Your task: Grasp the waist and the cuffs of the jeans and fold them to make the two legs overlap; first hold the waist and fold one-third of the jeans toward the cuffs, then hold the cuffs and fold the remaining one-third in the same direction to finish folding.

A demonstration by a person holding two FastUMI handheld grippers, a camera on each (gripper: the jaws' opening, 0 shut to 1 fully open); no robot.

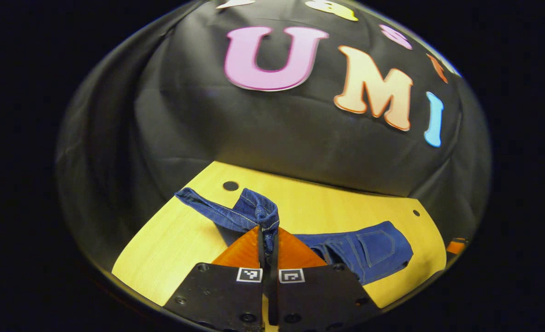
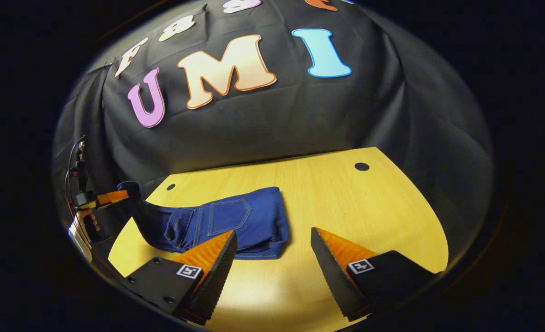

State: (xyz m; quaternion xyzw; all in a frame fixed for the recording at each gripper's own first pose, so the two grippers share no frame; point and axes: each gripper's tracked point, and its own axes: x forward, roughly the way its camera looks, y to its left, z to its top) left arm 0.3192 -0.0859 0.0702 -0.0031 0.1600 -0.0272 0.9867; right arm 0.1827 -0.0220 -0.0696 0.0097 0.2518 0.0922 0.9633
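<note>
My left gripper (image 1: 267, 244) is clenched on the cuff end of the jeans (image 1: 364, 251): both ridged, wedge-shaped fingers (image 1: 242, 251) press a bunched fold of denim between them, and the hemmed cuffs (image 1: 258, 210) rise above the tips, lifted off the table (image 1: 170, 240). From that pinch one strip of leg trails away toward the table's far left corner, near a round hole (image 1: 230, 186) in the board.

My right gripper (image 2: 272, 240) is released, its two ribbed fingers (image 2: 210, 253) spread wide and hovering over bare wood near the table's near edge; it touches nothing, though one finger overlaps the denim's near edge in the right gripper view.

The jeans are dark blue denim with pale contrast stitching and a stitched back pocket (image 2: 228, 216) facing up. The waist portion lies flat in a rounded, folded slab mid-table, its long axis running along the table's length, waist end toward the centre and legs leading off toward the left edge, where they climb to the other gripper (image 2: 110, 197) and the hand (image 2: 85, 223) holding it.

The table is smooth, pale yellow wood grain with curved edges.
</note>
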